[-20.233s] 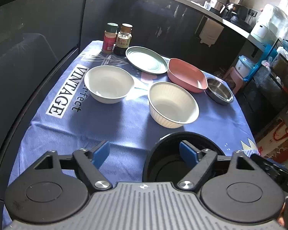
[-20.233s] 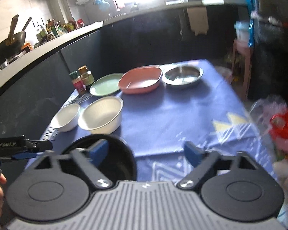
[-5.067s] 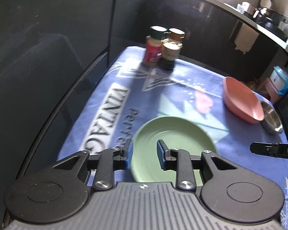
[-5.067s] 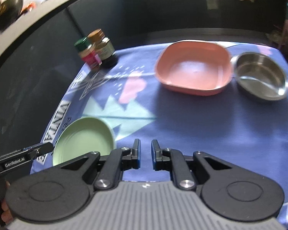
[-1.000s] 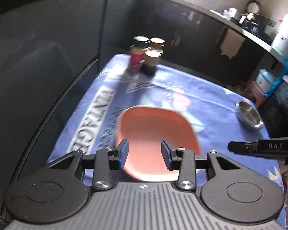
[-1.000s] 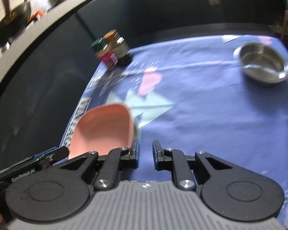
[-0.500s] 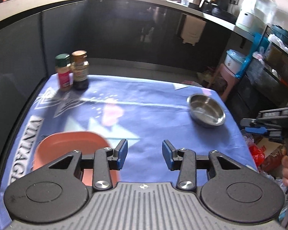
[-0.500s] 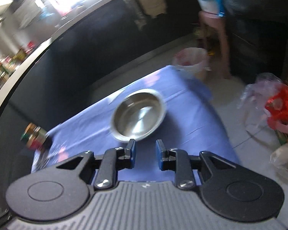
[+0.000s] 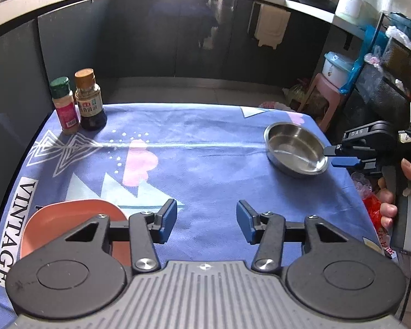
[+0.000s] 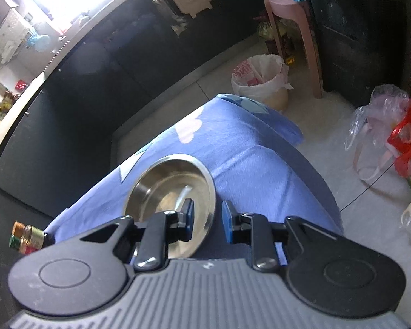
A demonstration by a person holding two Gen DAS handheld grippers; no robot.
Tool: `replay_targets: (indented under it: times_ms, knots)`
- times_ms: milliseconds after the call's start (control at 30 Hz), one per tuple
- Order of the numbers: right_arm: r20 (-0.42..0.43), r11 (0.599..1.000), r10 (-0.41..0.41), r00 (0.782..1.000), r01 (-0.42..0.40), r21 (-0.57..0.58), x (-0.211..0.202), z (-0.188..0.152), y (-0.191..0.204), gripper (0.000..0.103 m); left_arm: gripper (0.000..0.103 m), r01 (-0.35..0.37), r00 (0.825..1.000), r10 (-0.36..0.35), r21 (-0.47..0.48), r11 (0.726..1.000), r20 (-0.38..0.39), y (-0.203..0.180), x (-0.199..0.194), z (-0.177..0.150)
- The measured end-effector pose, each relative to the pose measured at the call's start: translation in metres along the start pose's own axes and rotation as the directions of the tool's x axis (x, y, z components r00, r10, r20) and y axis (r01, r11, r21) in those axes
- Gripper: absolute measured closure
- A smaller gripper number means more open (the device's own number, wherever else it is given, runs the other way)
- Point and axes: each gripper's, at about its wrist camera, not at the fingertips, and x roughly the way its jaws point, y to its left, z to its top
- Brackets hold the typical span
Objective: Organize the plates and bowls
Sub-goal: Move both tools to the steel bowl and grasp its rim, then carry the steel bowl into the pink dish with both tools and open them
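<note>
On the far left of the blue cloth (image 9: 205, 170) stand two spice bottles (image 9: 78, 101), close together and upright; below them, near the left edge, sits the pink dish (image 9: 68, 219), right side up, partly hidden behind the left gripper (image 9: 207, 224); the left gripper's tongs have just been opening and now stand apart with only cloth between them; they hold nothing.

Moving right, the cloth is bare in the middle; then comes the steel bowl (image 9: 296, 150), near the right edge of the table, well apart from the pink dish; it sits flat with its open mouth facing up; it is round, so it has no long side and can be taken from any way round.

Furthest right is the right gripper (image 9: 342, 155), held by a hand (image 9: 391, 192); its tips are right at the near rim of the steel bowl (image 10: 170, 189); in its own view the right gripper (image 10: 207, 216) has one pad over the inside of the bowl and the other just outside the rim; the tongs have a thin gap and I think they are not yet pinching the rim.

So the right hand is much nearer to the bowl than the left; I think the next move is to squeeze the rim and carry the bowl left toward the pink dish; the metal looks slippery, so it could slide.
</note>
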Motion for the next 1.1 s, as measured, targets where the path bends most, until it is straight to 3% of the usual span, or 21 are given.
replay_targets:
  times_ms: [233, 433, 600, 667, 700, 767, 933, 1100]
  knots:
    - [-0.027, 0.997, 0.004, 1.000, -0.006, -0.073, 0.015, -0.005, 0.005, 0.103, 0.055, 0.052, 0.998, -0.054, -0.066, 0.996, -0.019, -0.002, 0.025, 0.016]
    - [-0.122, 0.975, 0.116, 0.986, -0.136, -0.176, -0.004, -0.024, 0.017, 0.103, 0.054, 0.035, 0.999, -0.038, -0.077, 0.996, -0.033, -0.011, 0.050, 0.026]
    - [-0.150, 0.945, 0.123, 0.981, -0.162, -0.283, -0.013, -0.040, 0.033, 0.103, 0.050, 0.050, 0.993, -0.058, -0.082, 0.995, -0.103, -0.019, 0.077, 0.026]
    - [-0.161, 0.940, 0.126, 0.979, -0.169, -0.296, -0.012, -0.043, 0.035, 0.103, 0.065, 0.046, 0.989, -0.055, -0.062, 0.997, -0.138, -0.023, 0.087, 0.022]
    - [-0.161, 0.939, 0.123, 0.979, -0.167, -0.300, -0.013, -0.045, 0.036, 0.103, 0.090, 0.054, 0.985, -0.061, -0.044, 0.998, -0.159, -0.026, 0.091, 0.021]
    - [-0.143, 0.937, 0.104, 0.984, -0.145, -0.317, -0.018, -0.047, 0.037, 0.103, 0.091, 0.050, 0.987, -0.052, -0.021, 0.999, -0.152, -0.028, 0.089, 0.019]
    - [-0.112, 0.924, 0.158, 0.981, -0.186, -0.334, -0.044, -0.051, 0.049, 0.103, 0.092, 0.079, 0.992, -0.081, -0.030, 0.996, -0.093, -0.017, 0.050, 0.023]
    - [-0.085, 0.892, 0.216, 0.973, -0.232, -0.388, -0.076, -0.066, 0.079, 0.103, 0.092, 0.055, 0.998, -0.055, -0.033, 0.998, -0.011, 0.002, 0.004, 0.025]
